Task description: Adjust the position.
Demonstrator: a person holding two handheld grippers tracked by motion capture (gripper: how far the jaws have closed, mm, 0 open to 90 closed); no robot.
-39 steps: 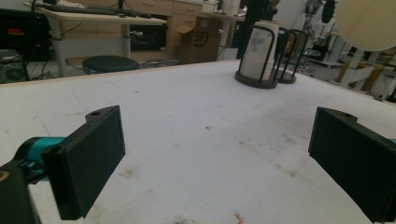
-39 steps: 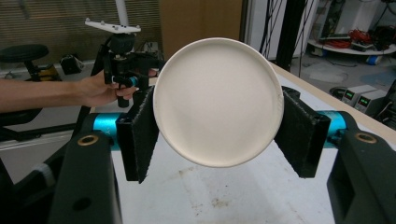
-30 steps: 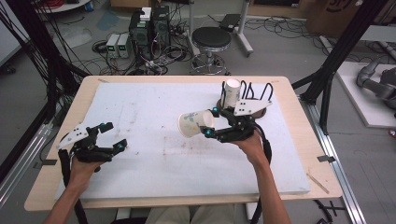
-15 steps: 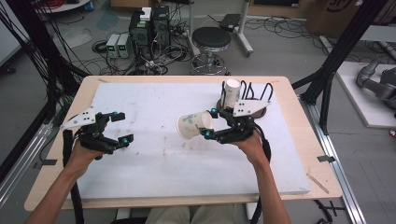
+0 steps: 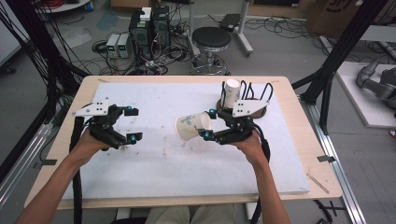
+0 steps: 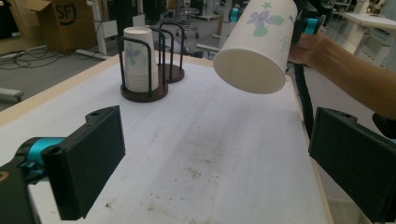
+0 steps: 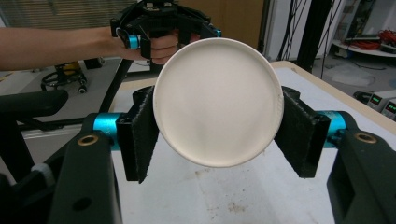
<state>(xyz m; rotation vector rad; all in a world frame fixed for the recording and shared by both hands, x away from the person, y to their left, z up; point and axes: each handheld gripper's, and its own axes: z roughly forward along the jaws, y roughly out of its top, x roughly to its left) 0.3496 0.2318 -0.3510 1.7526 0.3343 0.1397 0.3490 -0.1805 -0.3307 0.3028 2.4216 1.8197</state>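
the right gripper (image 5: 208, 124), just right of the middle of the high view, is clamped on a paper cup (image 5: 192, 126). in the right gripper view its two black pads (image 7: 140, 133) press the cup's sides left and right, with the cup's round bottom facing the camera at the centre of the frame. the cup lies on its side in the air above the white table (image 5: 154, 182), its mouth toward the left of the high view. the left gripper (image 5: 132, 124), at the left of the high view, has its jaws spread wide with nothing between them. a stack of cups (image 5: 231, 93) stands in a wire holder (image 5: 254, 95) at the upper right of the high view, behind the right hand.
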